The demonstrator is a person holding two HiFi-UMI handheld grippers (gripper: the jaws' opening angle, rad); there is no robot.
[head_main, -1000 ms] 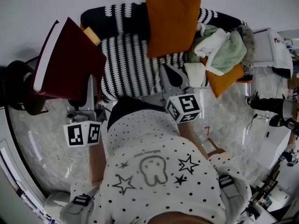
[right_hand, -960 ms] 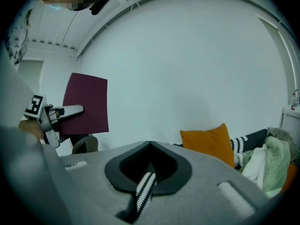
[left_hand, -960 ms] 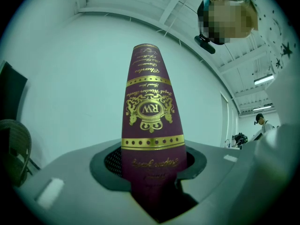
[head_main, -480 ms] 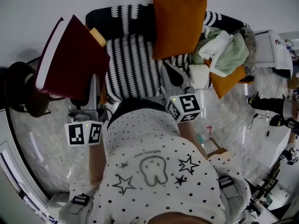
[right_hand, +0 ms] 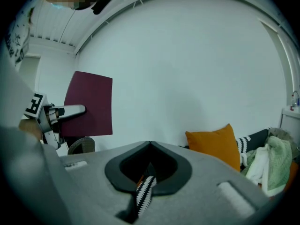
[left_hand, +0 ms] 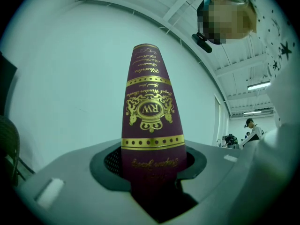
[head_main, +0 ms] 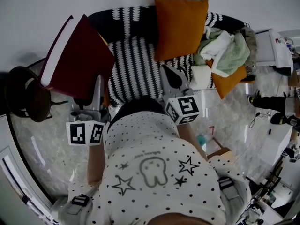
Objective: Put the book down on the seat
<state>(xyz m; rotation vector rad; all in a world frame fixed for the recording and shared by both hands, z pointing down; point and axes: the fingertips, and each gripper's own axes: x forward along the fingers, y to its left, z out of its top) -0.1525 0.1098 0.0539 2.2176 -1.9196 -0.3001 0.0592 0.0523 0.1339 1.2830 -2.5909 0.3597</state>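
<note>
One thick, rectangular maroon book (head_main: 82,55)

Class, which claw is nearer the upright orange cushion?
Right. The right claw sits just in front of the cushion; the left claw, holding the book, is farther off to its left.

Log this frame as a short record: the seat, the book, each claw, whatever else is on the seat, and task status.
seat: black-and-white striped cover, middle part bare
book: dark red hardback, held upright in the air at the seat's left end, not resting on it
left claw: shut on the book's lower edge
right claw: shut, empty, over the seat's front
also there: orange cushion against the backrest; pile of cloths at the right end
status: book not yet put down
</note>
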